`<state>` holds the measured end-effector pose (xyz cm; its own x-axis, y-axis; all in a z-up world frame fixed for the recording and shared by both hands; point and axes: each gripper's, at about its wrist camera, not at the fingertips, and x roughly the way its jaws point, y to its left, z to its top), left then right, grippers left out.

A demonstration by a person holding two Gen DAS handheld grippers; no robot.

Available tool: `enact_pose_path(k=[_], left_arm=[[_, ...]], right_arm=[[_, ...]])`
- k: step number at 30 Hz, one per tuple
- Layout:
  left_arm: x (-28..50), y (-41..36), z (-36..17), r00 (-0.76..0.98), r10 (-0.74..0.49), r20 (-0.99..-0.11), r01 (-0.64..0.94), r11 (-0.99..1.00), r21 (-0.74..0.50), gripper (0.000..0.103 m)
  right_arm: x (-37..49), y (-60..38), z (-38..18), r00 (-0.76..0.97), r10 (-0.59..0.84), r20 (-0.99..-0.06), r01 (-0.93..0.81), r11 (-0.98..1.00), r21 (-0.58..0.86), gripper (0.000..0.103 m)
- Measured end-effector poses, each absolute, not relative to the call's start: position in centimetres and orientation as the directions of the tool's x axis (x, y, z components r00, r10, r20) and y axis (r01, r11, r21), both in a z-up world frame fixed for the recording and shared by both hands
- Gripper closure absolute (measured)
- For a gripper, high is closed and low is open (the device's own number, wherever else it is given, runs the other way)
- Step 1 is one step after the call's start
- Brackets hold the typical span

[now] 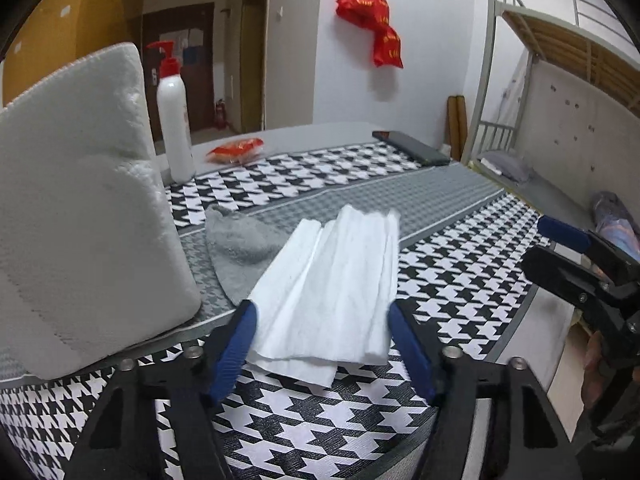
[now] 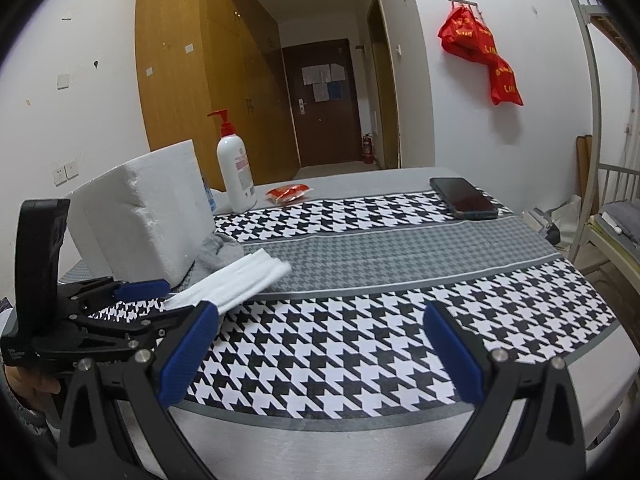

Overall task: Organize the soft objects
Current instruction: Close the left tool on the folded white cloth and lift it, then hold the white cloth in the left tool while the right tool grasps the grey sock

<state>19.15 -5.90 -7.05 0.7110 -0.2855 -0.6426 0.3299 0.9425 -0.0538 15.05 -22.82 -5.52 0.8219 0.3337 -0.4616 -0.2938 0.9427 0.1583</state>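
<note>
A folded white cloth [image 1: 328,280] [image 2: 240,280] lies on the houndstooth tablecloth [image 1: 460,280], its far end over a crumpled grey cloth [image 1: 240,240] [image 2: 218,254]. My left gripper [image 1: 322,308] [image 2: 160,300] is open and straddles the near end of the white cloth, a blue pad at each side edge; the cloth still lies flat on the table. My right gripper [image 2: 320,308] [image 1: 552,248] hangs wide open over the near right part of the table, nothing between its fingers.
A white foam block [image 1: 80,208] [image 2: 140,212] stands just left of the cloths. Behind it are a pump bottle [image 1: 174,128] [image 2: 236,172] and a red packet [image 1: 236,151]. A phone [image 2: 464,198] lies at the far right; a bunk bed frame [image 1: 492,80] stands beyond the table.
</note>
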Motion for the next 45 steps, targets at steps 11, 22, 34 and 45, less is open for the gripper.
enact_pose_path(k=[11,22,34,45], left_arm=[[19.9,-6.4,-7.9,0.661,-0.278,-0.697,0.34,0.939,-0.052,0.069],[19.2,-6.6,-7.5,0.682,-0.31,-0.662,0.376,0.925,-0.047,0.098],[16.4,-5.0,-4.2,0.749,-0.368,-0.55,0.406,0.912,-0.057,0.099],[15.0,-2.4,-3.9,0.784,-0.334,-0.524,0.354,0.933,-0.066,0.099]], right_arm=[[15.0,-23.3,-5.7,0.824,0.335,-0.457,-0.286,0.942,0.174,0.0],[14.9,-23.4,-5.6,0.826,0.335,-0.454,-0.287,0.942,0.174,0.0],[14.8,-21.8,-4.8,0.824,0.346,-0.45,-0.308,0.938,0.157,0.0],[15.4,-18.8,-4.5,0.797,0.383,-0.468,-0.367,0.921,0.13,0.0]])
